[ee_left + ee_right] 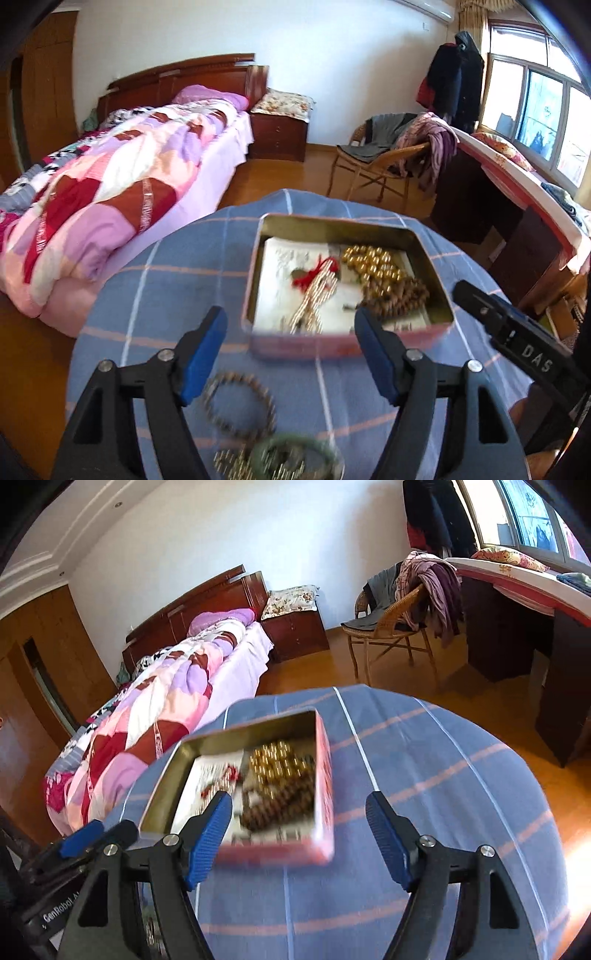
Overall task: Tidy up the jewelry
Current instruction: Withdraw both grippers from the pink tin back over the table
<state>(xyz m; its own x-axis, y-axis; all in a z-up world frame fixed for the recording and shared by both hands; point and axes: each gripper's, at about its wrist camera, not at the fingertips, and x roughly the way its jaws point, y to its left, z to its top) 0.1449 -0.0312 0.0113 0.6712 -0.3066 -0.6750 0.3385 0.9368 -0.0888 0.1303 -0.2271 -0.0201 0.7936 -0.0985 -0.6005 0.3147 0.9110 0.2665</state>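
Both grippers are spread wide and hold nothing: the left gripper (290, 354) hovers above a brown bead bracelet (239, 406) and green bangle (299, 458) on the blue checked tablecloth (166, 295); the right gripper (299, 834) hangs beside the open tin (325, 775), which contains gold beads (373, 264), brown beads (402, 295) and a red-tasselled strand (314, 291).

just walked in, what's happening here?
A person with a gripper in each hand is sorting jewelry on a table covered with blue plaid cloth. The open tin already holds gold beads, brown beads and a red-tasselled piece. The left gripper is open above a beaded bracelet and a green bangle, which lie on the cloth. The right gripper is open and empty beside the tin.
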